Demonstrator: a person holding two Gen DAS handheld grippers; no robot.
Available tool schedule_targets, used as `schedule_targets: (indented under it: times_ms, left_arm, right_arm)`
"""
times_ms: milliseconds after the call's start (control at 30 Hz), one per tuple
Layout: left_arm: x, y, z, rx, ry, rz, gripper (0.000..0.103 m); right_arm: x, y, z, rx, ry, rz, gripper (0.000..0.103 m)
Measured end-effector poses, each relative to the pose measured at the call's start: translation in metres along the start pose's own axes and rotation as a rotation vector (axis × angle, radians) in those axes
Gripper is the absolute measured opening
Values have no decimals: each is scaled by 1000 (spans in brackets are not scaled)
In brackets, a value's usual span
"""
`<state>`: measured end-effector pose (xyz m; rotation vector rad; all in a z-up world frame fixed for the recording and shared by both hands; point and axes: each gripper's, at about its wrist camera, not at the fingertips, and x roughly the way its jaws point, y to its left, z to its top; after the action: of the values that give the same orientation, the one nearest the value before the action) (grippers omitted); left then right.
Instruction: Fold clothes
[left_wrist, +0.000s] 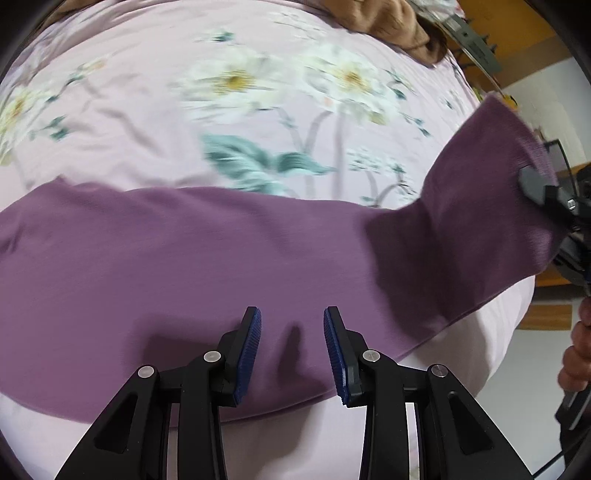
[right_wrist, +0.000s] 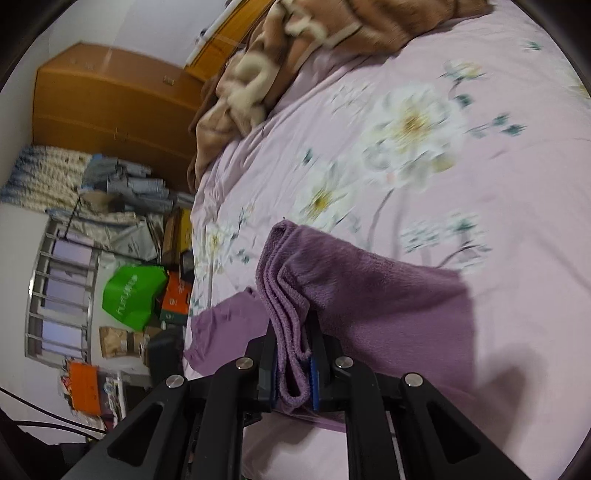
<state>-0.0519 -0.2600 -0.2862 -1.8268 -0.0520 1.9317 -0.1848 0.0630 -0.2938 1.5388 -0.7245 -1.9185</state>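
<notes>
Your purple garment (left_wrist: 192, 258) lies on the bed (left_wrist: 147, 122), a pink floral sheet, near its front edge. In your left wrist view its long axis runs across the picture from left to right, flat over most of that length, then turns upward at the right end, where it lifts off the sheet toward your right gripper (left_wrist: 532, 184). That raised end is the part you hold: in the right wrist view several folded layers of the cloth (right_wrist: 369, 306) stand bunched between the blue pads (right_wrist: 314, 380), and the jaws are clamped on them, with the hem end sticking out up and away past the fingertips of the right gripper (right_wrist: 291, 354). From there the cloth drapes off to the right of the jaws and down onto the sheet, and a smaller piece shows on the left side of them. Your left gripper (left_wrist: 291, 325) hangs over the flat middle stretch of the garment, near its near edge, pointing steeply down. Its jaws stand apart with nothing between the pads; the cloth lies under them, and you cannot tell from this view whether the tips touch it. A brown blanket (right_wrist: 280, 74) is heaped at the far side of the bed, well apart from the garment. Your right hand (left_wrist: 576, 347) shows at the right edge of the left view.
</notes>
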Motion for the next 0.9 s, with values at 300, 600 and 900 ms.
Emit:
schedule_targets:
  times_ms: [300, 600, 900]
  left_arm:
    - [-19, 85, -15, -70, -11, 10, 37]
    - [-28, 116, -18, -111, -10, -26, 37]
    - [3, 84, -2, -110, 40, -129, 51]
  right_arm:
    - [131, 15, -39, -14, 192, -107, 21]
    - [130, 24, -71, -23, 229, -151, 38]
    - [42, -6, -75, 16, 63, -343, 38]
